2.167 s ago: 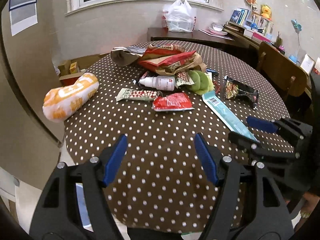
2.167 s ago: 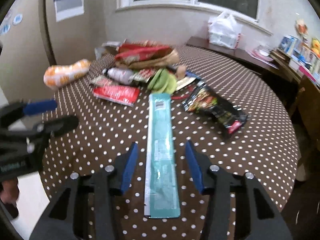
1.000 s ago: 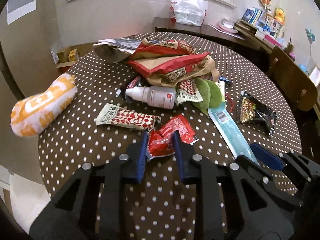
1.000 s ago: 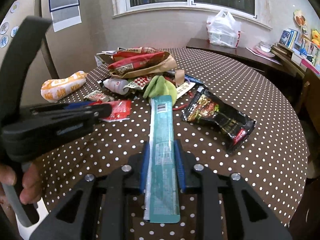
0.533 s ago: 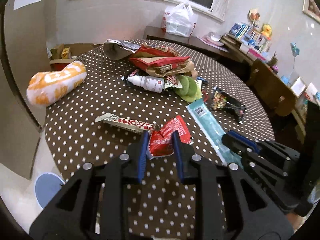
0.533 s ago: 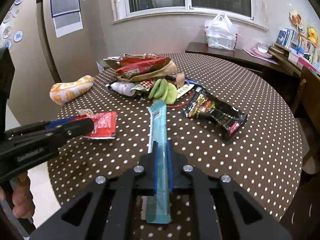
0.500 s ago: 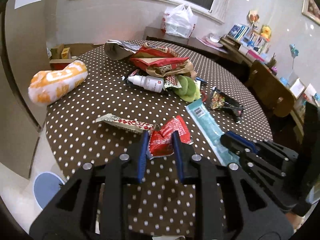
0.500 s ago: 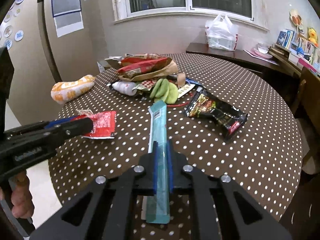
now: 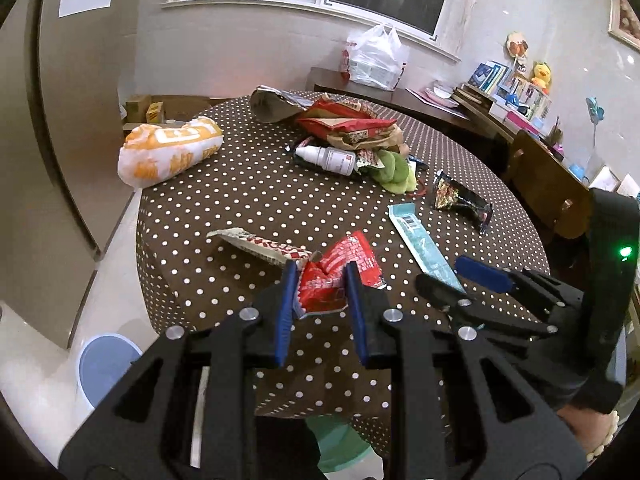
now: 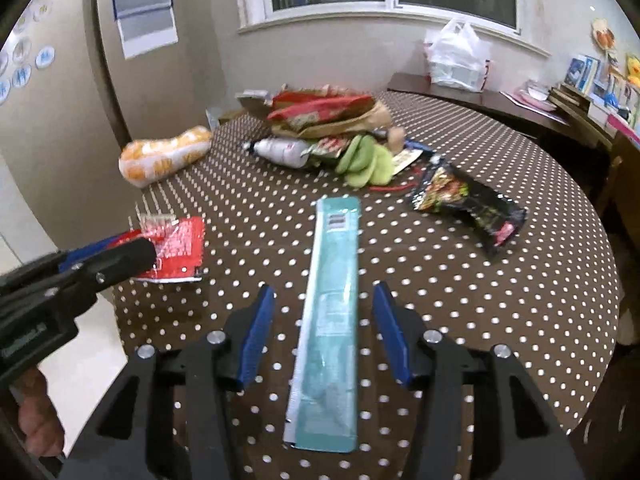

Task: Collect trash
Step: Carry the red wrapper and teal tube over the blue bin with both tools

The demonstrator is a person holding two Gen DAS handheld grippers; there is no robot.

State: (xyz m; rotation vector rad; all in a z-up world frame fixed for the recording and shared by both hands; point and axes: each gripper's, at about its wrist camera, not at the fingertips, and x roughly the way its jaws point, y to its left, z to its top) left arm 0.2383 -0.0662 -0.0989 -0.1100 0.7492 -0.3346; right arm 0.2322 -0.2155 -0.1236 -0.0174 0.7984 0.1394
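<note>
My left gripper point(image 9: 322, 276) is shut on a crumpled red wrapper point(image 9: 336, 276), held just above the brown dotted table point(image 9: 248, 200); the same red wrapper point(image 10: 176, 248) shows at the left of the right wrist view. My right gripper point(image 10: 322, 308) has its jaws opening, and the long teal packet point(image 10: 330, 292) lies flat on the table between them with gaps on both sides. That teal packet point(image 9: 420, 240) runs toward the right gripper point(image 9: 444, 276) in the left wrist view. A red-and-white wrapper point(image 9: 260, 244) lies left of the left gripper.
Further back lie a black snack bag point(image 10: 468, 200), a white bottle point(image 10: 280, 152), green leaves point(image 10: 364, 164), a pile of red and brown bags point(image 10: 324, 116) and an orange-white bag point(image 10: 164, 156). A blue bin point(image 9: 100, 368) and a green bin point(image 9: 340, 444) stand on the floor.
The right gripper's jaws have opened off the teal packet, which now lies flat between them. The left gripper has drawn back toward the table's near edge with the red wrapper.
</note>
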